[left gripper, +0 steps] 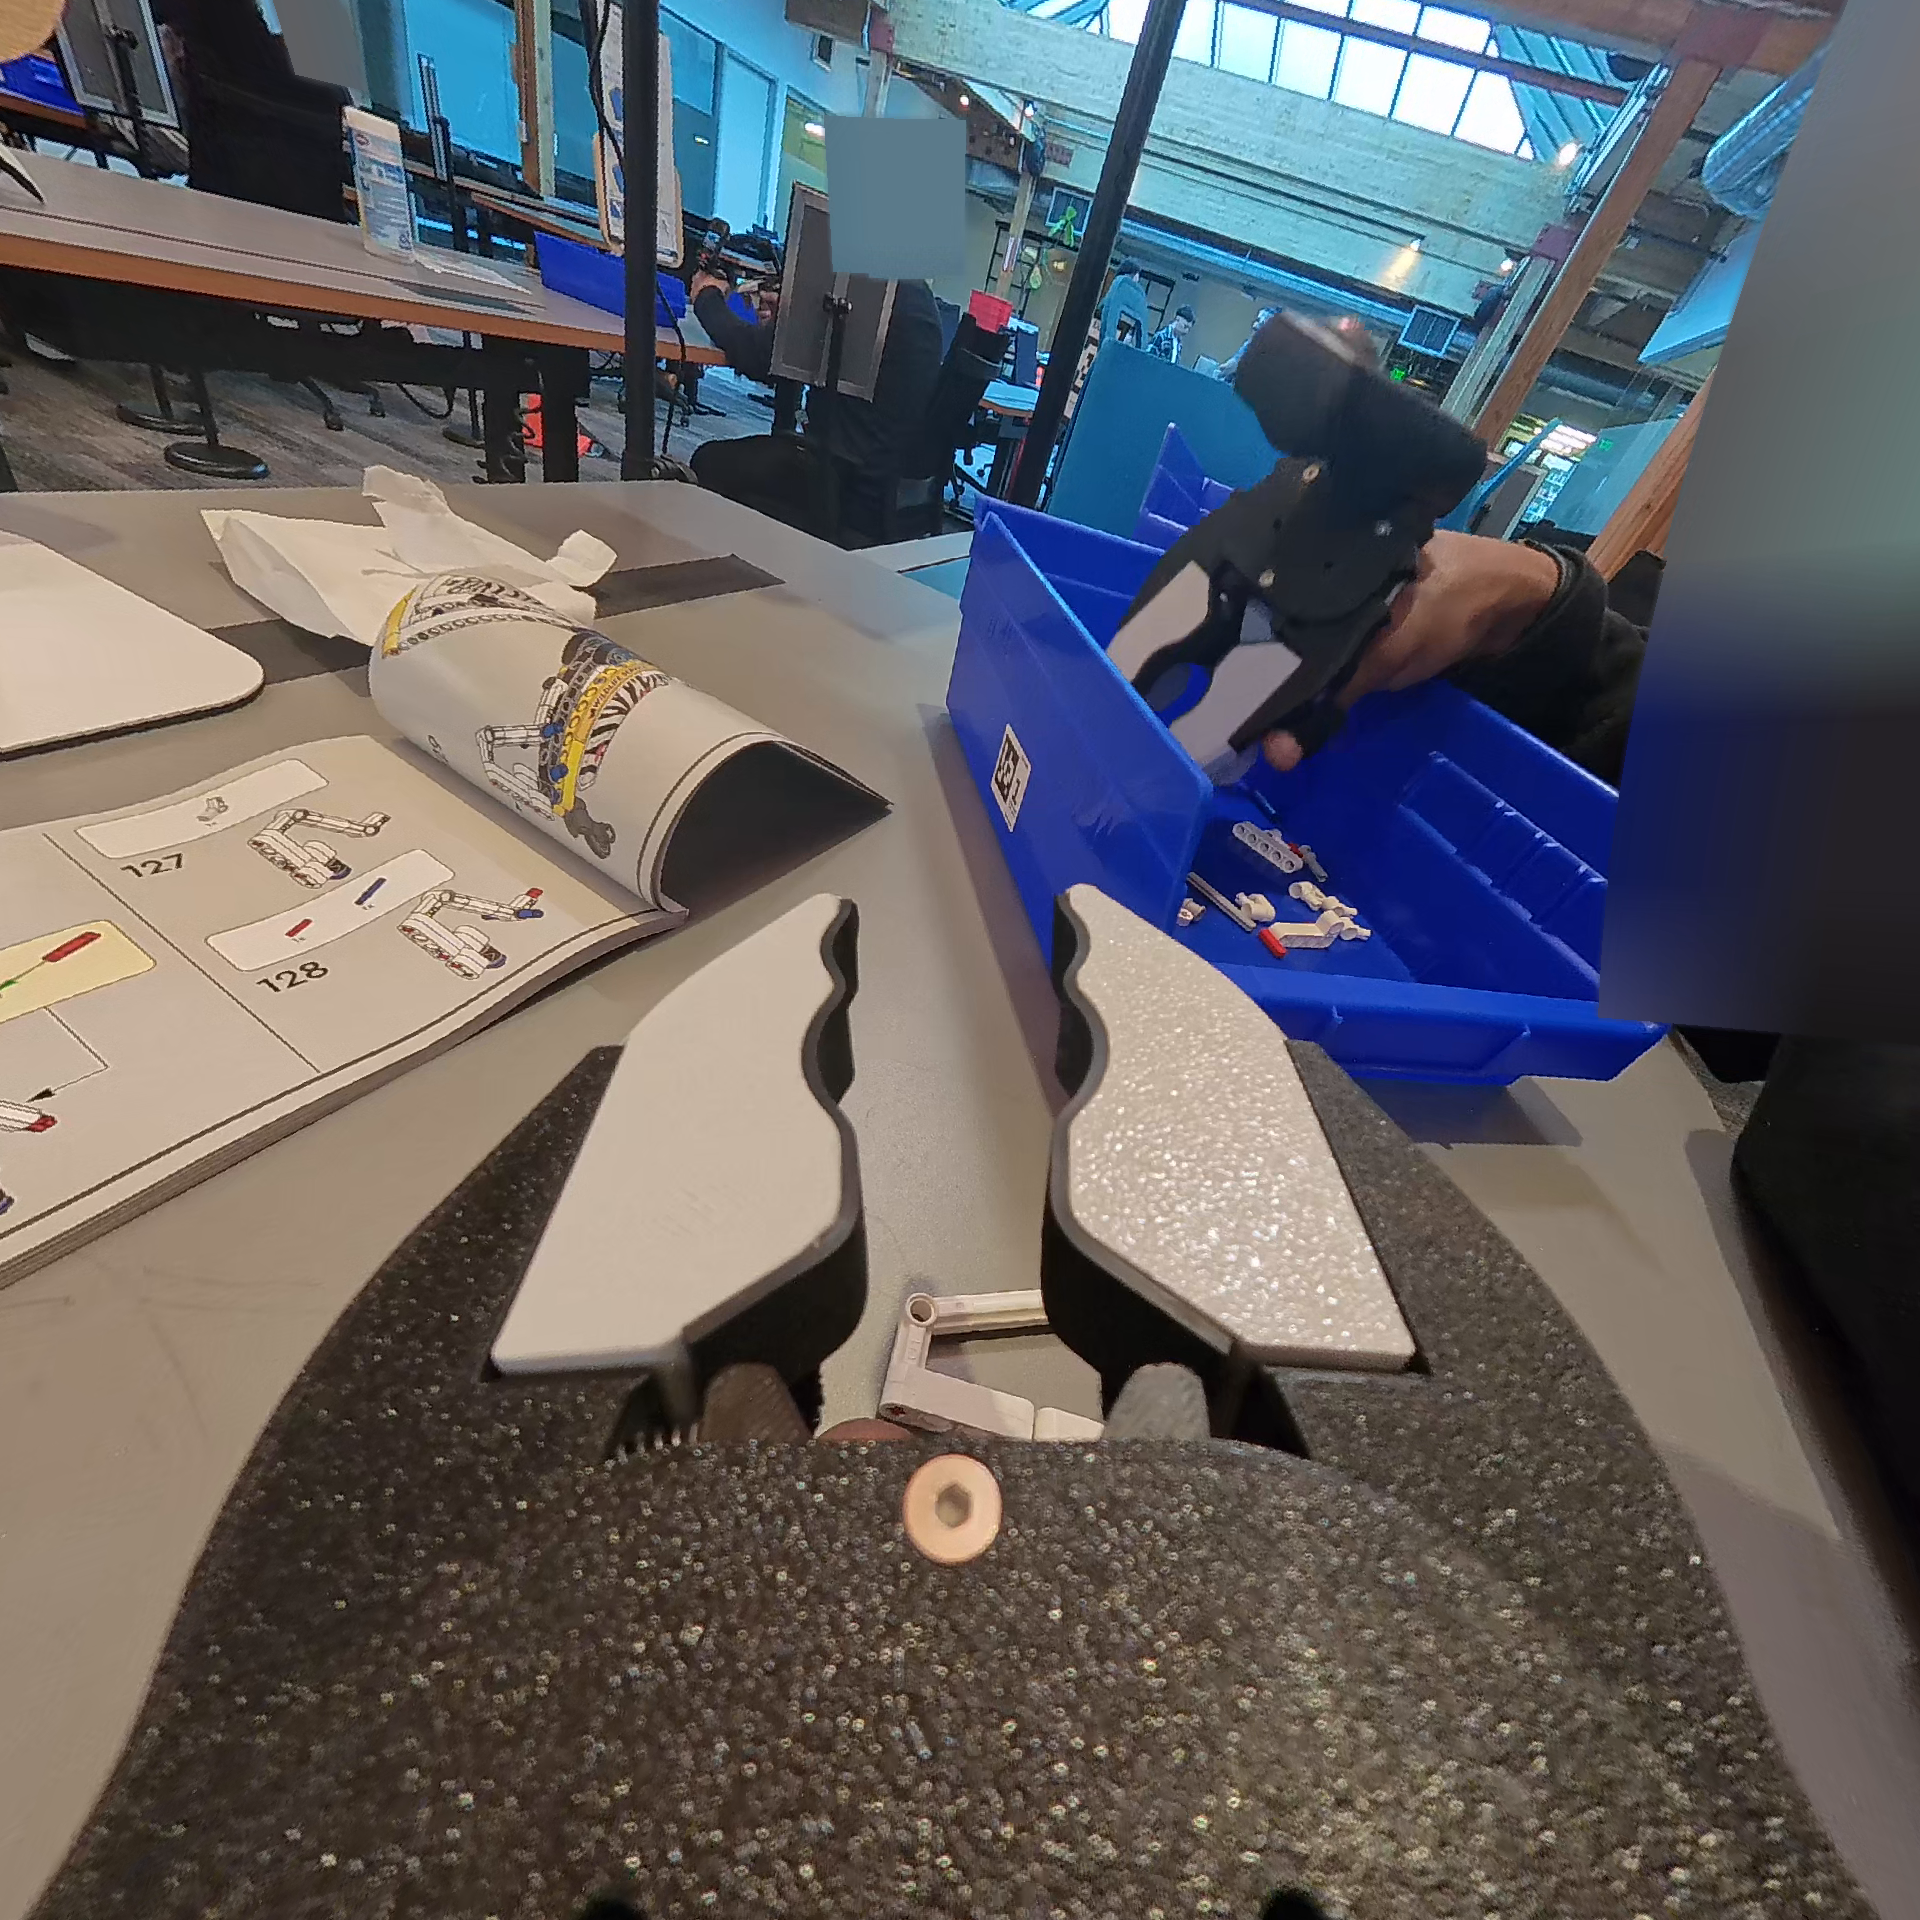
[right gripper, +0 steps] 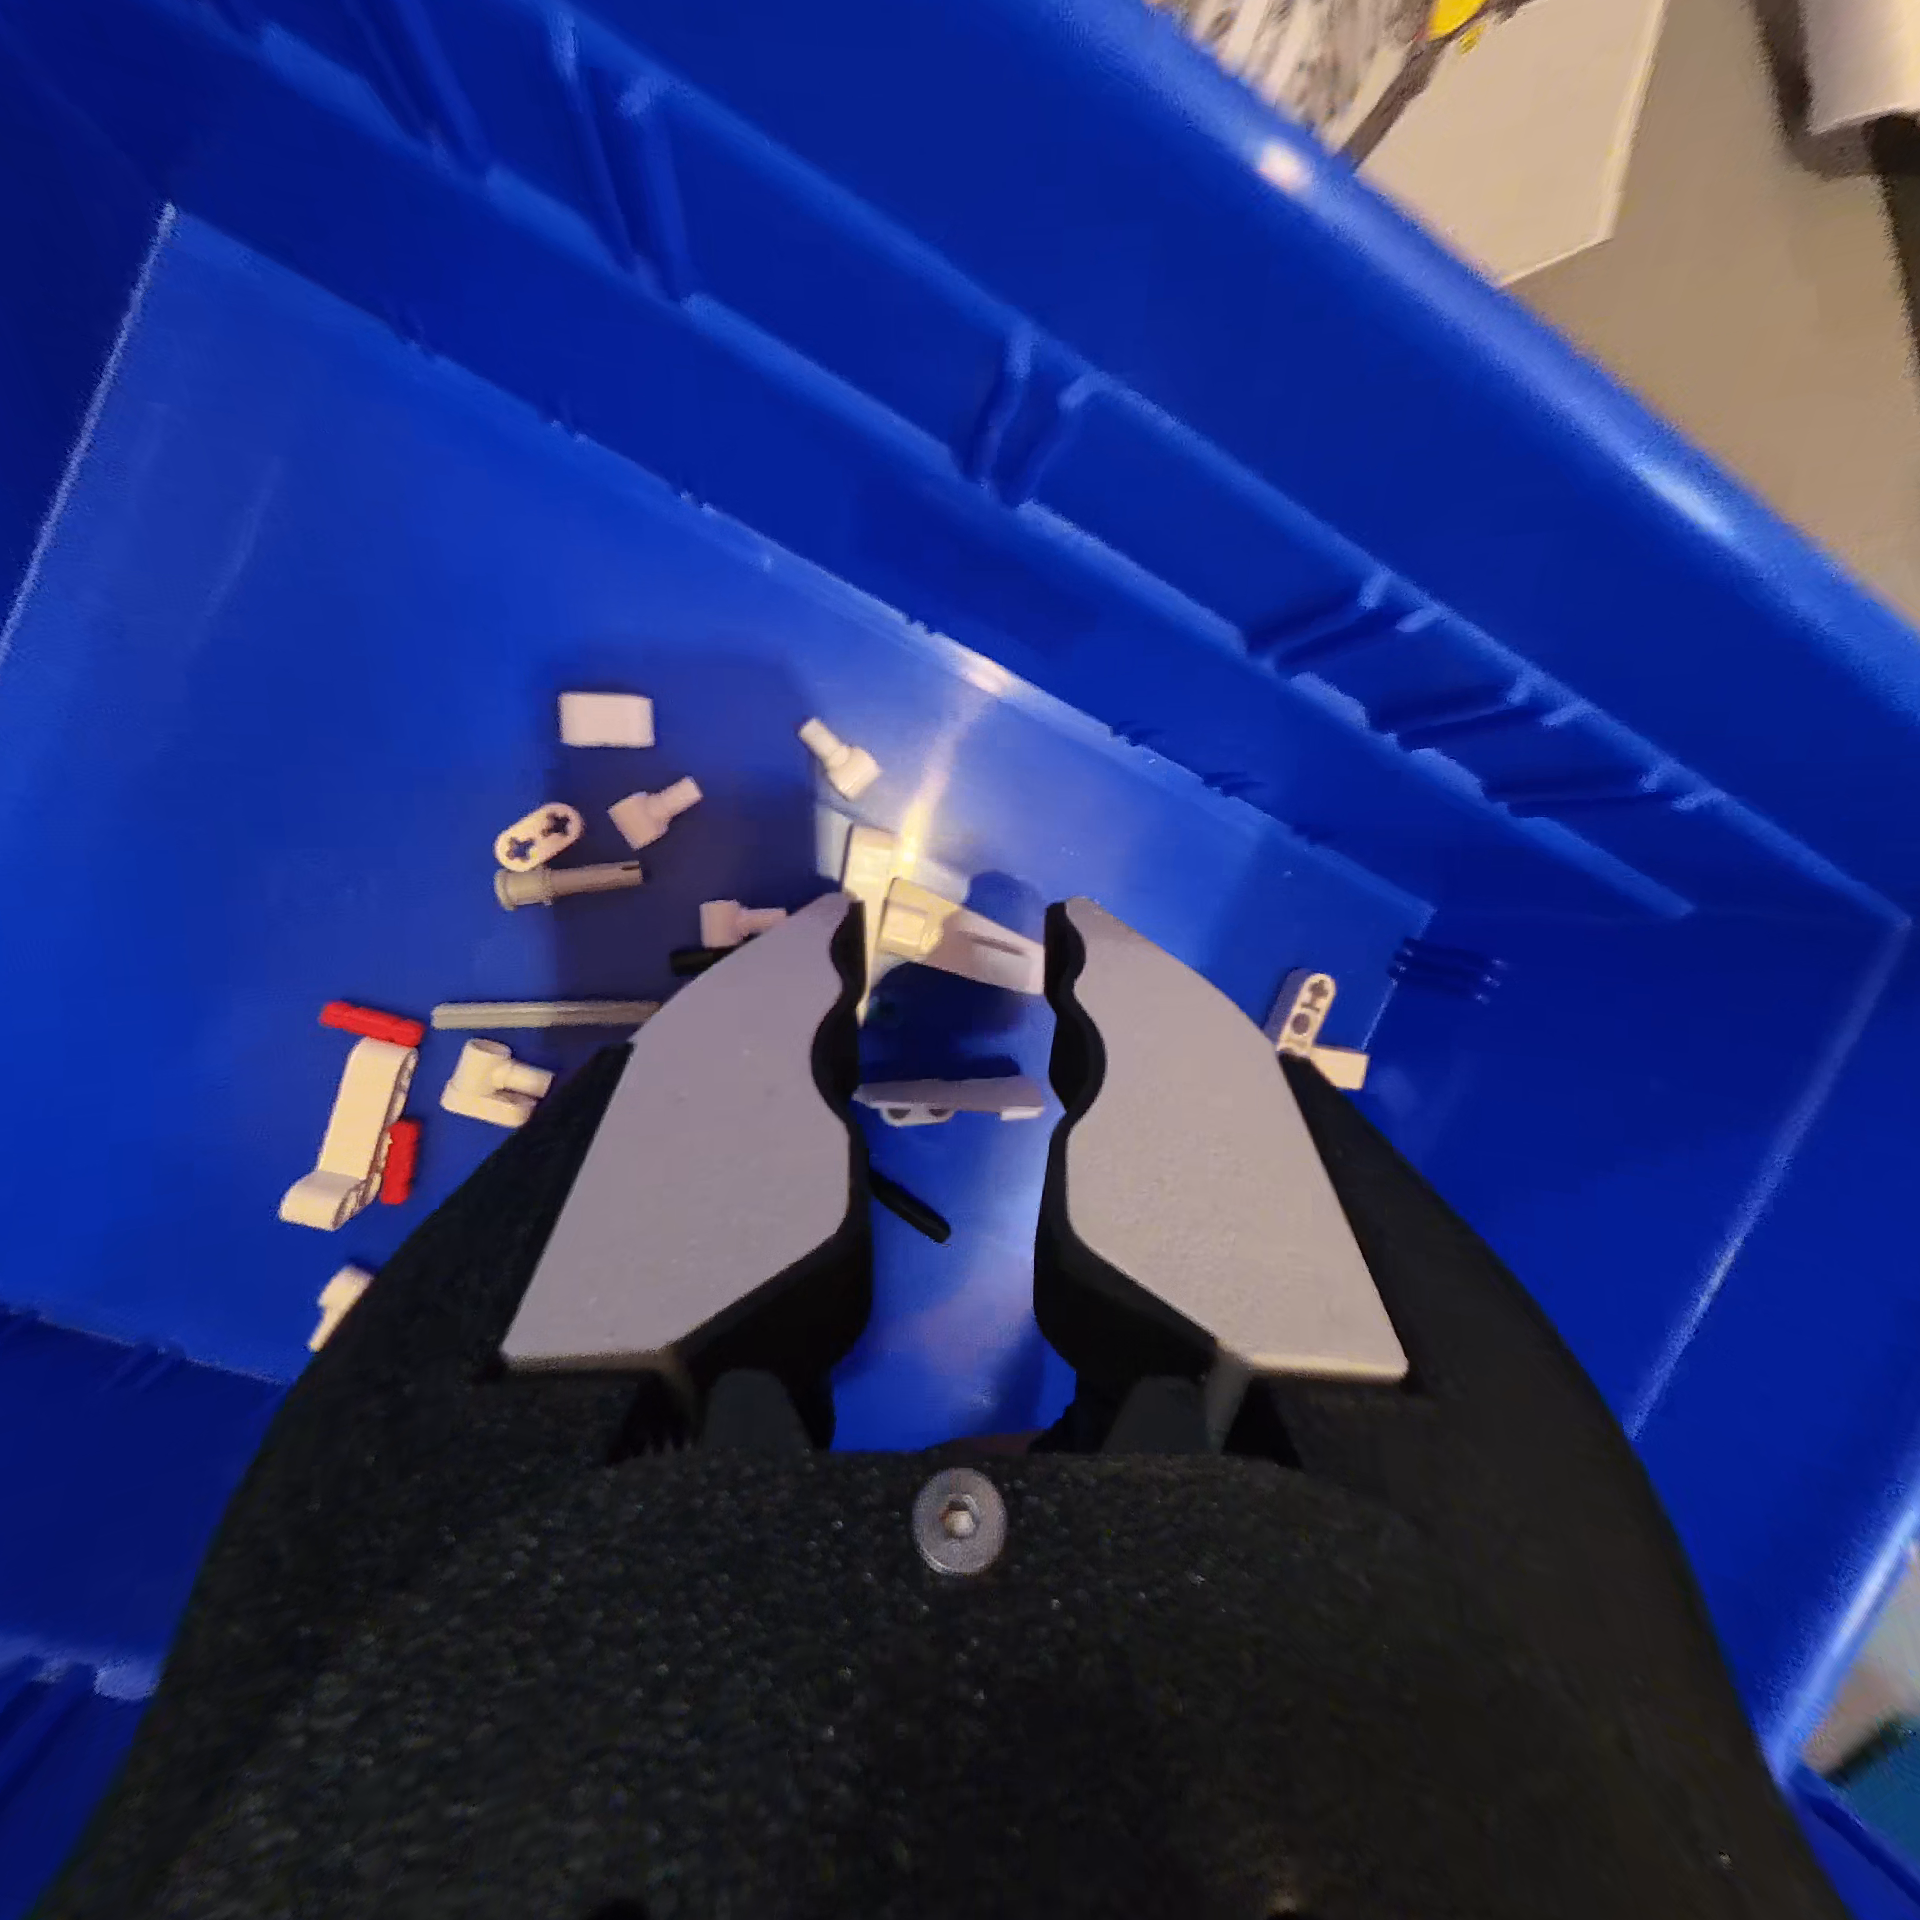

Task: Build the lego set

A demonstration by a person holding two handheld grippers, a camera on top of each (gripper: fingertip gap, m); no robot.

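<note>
Fingers of the right gripper [right gripper: 951, 935] stand apart inside the bin [right gripper: 1143, 499], straddling a white piece [right gripper: 966, 940] lying crosswise; left gripper [left gripper: 956, 935] hovers apart, bare, over the counter [left gripper: 935, 727].

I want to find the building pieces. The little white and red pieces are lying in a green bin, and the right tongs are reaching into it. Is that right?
Not quite: the bin is blue, not green. The right wrist view shows the little white and red pieces lying on its blue floor, with the right tongs reaching into it.
</note>
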